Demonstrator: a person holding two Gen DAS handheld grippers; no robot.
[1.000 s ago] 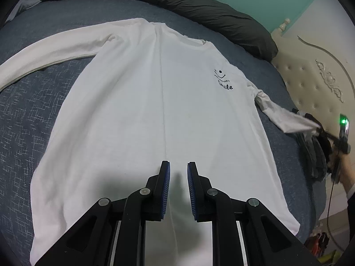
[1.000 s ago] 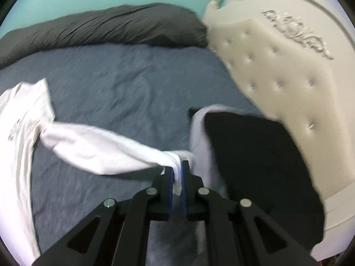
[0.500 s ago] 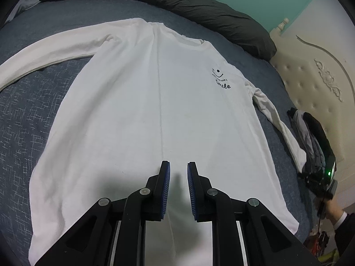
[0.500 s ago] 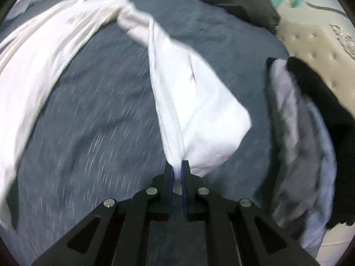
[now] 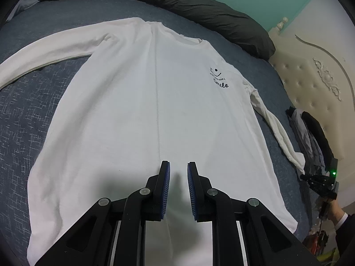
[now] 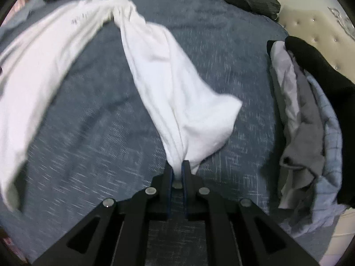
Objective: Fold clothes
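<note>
White long-sleeved shirt [image 5: 142, 115] lies flat, front up, on the blue bedspread [image 5: 20, 115], collar toward twelve o'clock. Left gripper [image 5: 178, 173] hangs over its hem, jaws apart, holding nothing. Right gripper [image 6: 177, 173] is clamped on the sleeve cuff [image 6: 177, 102]; a clothes pile [image 6: 310, 122] sits at three o'clock.

The white long-sleeve shirt [image 5: 137, 115] carries a small black chest print [image 5: 218, 78]: a smiley mark, a tiny line ending in "THE", and script that reads about "smile".
</note>
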